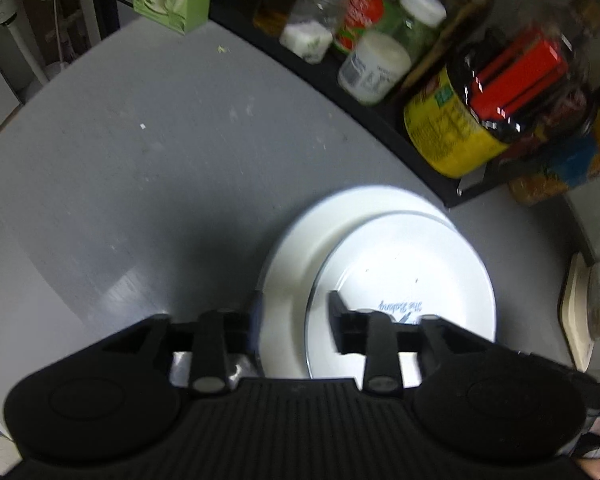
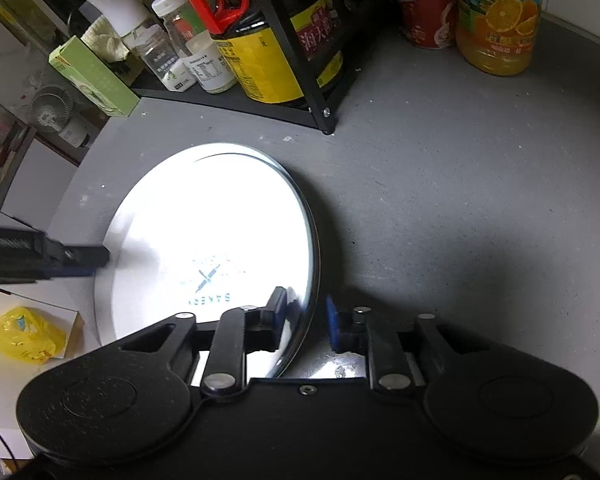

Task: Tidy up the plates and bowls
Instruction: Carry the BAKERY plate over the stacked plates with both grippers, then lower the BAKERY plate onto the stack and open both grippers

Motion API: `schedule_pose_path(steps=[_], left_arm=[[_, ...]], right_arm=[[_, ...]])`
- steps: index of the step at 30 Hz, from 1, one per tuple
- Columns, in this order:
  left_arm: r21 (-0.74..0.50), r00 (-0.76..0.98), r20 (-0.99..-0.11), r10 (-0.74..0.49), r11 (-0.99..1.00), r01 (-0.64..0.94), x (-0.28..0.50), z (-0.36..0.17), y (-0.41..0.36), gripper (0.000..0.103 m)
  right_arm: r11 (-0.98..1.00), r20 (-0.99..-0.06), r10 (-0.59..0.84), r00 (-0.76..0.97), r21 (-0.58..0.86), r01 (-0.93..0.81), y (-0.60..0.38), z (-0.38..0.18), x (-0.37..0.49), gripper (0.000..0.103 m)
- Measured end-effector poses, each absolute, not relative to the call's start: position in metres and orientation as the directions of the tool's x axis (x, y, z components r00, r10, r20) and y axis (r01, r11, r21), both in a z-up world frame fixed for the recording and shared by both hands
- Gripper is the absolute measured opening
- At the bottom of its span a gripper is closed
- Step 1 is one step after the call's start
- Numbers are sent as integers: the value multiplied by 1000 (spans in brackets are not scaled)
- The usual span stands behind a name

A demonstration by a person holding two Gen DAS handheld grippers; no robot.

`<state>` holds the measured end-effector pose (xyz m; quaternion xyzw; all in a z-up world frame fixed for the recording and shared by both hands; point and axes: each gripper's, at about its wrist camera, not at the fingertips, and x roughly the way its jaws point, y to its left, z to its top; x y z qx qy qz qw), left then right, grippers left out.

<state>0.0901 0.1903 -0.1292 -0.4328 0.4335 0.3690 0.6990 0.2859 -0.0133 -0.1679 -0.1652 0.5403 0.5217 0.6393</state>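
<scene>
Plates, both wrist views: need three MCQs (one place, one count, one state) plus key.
1. Where does the black metal rack of jars stand?
A. on the grey tabletop, at its far side
B. on the floor
C. hanging on a wall

2. How many round white plates are stacked?
A. one
B. two
C. four

3. The right gripper has its jaws:
A. open, astride the plate rim
B. shut on a jar
C. out of view

Key:
1. A, the rack's foot rests on the tabletop.
2. B, the small blue-printed plate lies on the larger plain plate.
3. A, the fingers are apart with the rim between them.
</scene>
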Motion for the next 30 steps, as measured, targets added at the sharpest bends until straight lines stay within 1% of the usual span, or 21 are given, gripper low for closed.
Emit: schedule_pose_path(steps=[1, 2, 4, 5, 8, 12, 15, 16, 19, 22, 25, 28, 30], left_arm=[[-280, 348, -925, 150, 351, -894, 88, -127, 192, 47], [-276, 348, -924, 161, 351, -895, 89, -126, 193, 51], [-278, 352, -922, 163, 354, -893, 87, -126, 195, 53], [-281, 353, -922, 158, 356, -891, 87, -127, 194, 53], [-267, 338, -928, 156, 355, -896, 90, -136, 193, 53], [-257, 327, -935, 137, 373, -891, 94, -146, 194, 53], [-246, 316, -940, 127, 390, -887, 95, -154, 195, 53], [-228, 301, -944, 133, 395, -890, 96, -157, 196, 56], [-238, 320, -935, 151, 399, -885, 95, -161, 199, 57], [-200, 307, -935, 180, 449, -871, 98, -160, 200, 63], [-209, 310, -938, 157, 458, -864, 95, -161, 206, 66], [-207, 302, -944, 131, 479, -853, 96, -162, 212, 71], [-200, 292, -950, 113, 498, -844, 98, -163, 216, 73]], right_arm=[[405, -865, 485, -130, 353, -843, -13, -169, 286, 27], [408, -867, 481, -131, 354, -842, -12, -171, 285, 29], [418, -870, 477, -126, 351, -838, -12, -172, 284, 34], [422, -872, 475, -122, 347, -838, -11, -173, 284, 36], [429, -874, 469, -122, 347, -834, -10, -173, 284, 37], [447, -880, 461, -116, 343, -826, -9, -174, 284, 44], [455, -884, 454, -110, 336, -825, -7, -175, 282, 44], [457, -886, 452, -108, 334, -824, -6, -175, 282, 45], [467, -888, 448, -107, 334, -819, -4, -177, 281, 46], [477, -886, 451, -106, 339, -811, -5, -178, 280, 47], [496, -886, 454, -100, 344, -797, -6, -179, 280, 48], [520, -888, 452, -90, 344, -782, -7, -180, 279, 51], [533, -891, 448, -78, 337, -776, -8, -181, 278, 54]])
